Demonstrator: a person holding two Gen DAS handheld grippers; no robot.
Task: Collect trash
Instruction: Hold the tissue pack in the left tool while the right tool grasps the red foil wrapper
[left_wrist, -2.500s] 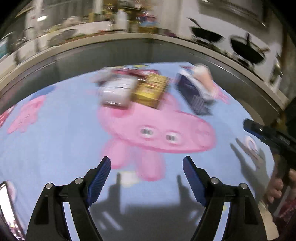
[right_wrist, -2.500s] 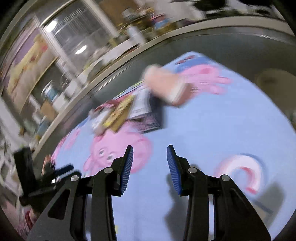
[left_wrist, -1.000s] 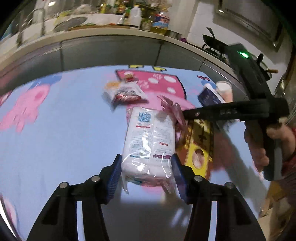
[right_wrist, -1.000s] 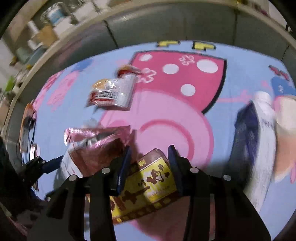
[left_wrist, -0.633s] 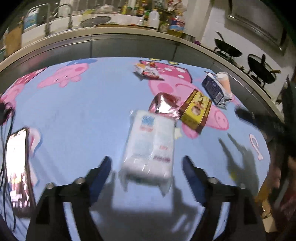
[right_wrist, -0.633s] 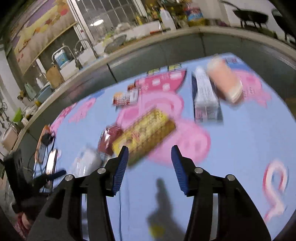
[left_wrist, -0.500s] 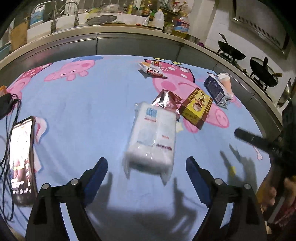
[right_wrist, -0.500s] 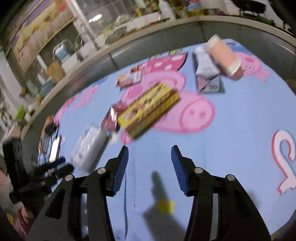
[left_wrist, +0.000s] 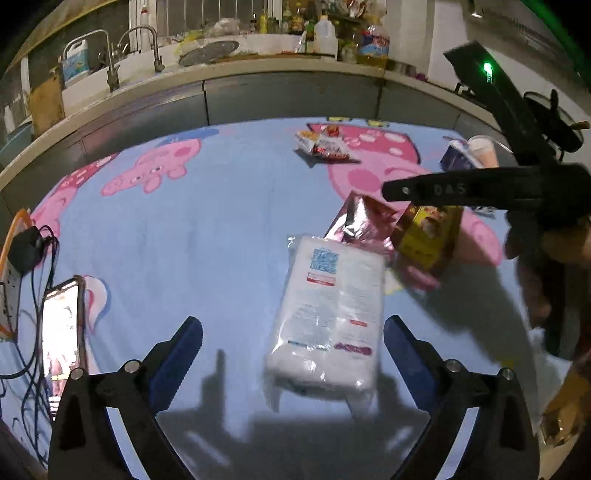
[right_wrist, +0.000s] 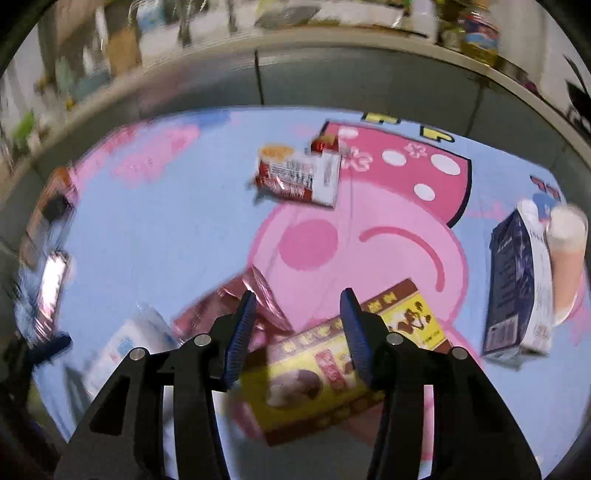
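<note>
Left wrist view: the left tongs (left_wrist: 293, 345) hang wide open and empty over the white plastic pack (left_wrist: 328, 317), which lies flat on the cartoon-print counter (left_wrist: 177, 236) — likely lined up for a sideways pinch. The right tongs (right_wrist: 297, 325), also parted and empty, hover above the yellow box (right_wrist: 343, 354) and pink foil wrapper (right_wrist: 255, 295) — both within easy reach.
</note>
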